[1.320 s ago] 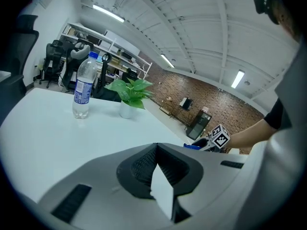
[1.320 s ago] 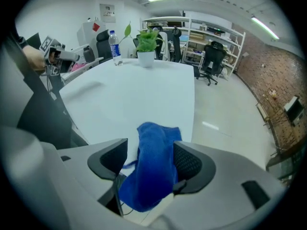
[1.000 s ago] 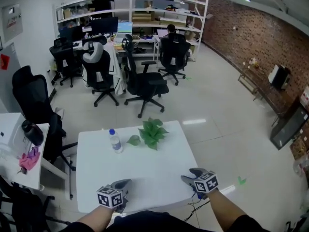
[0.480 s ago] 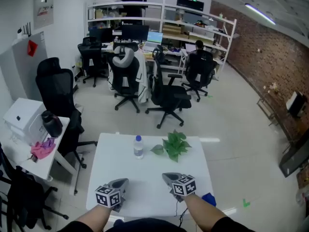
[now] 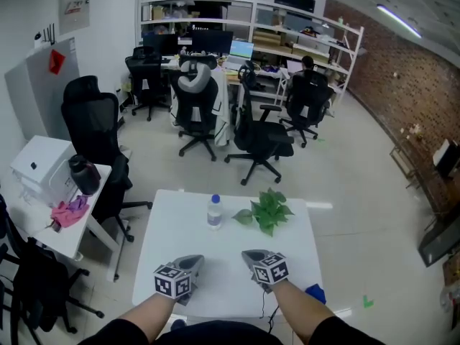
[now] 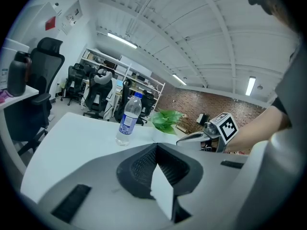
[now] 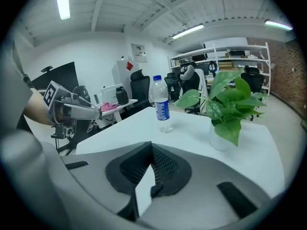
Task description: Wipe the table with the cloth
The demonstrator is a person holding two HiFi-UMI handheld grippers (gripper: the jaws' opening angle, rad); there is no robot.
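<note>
white table (image 5: pixel 169 225) holds one bottle (image 5: pixel 214 212), one plant (image 5: pixel 270 210); left tongs (image 5: pixel 192 261), right tongs (image 5: pixel 251 254) pressed together.

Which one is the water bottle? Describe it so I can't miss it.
Start at the white table in front of the person. Near its far edge stands the water bottle, left of the potted plant: clear, upright, with a blue cap and label.

Left gripper (image 5: pixel 188 264) and right gripper (image 5: pixel 253 257) over desk (image 5: pixel 172 228) near edge; bottle (image 5: pixel 214 211) and plant (image 5: pixel 270 210) side by side behind them.
</note>
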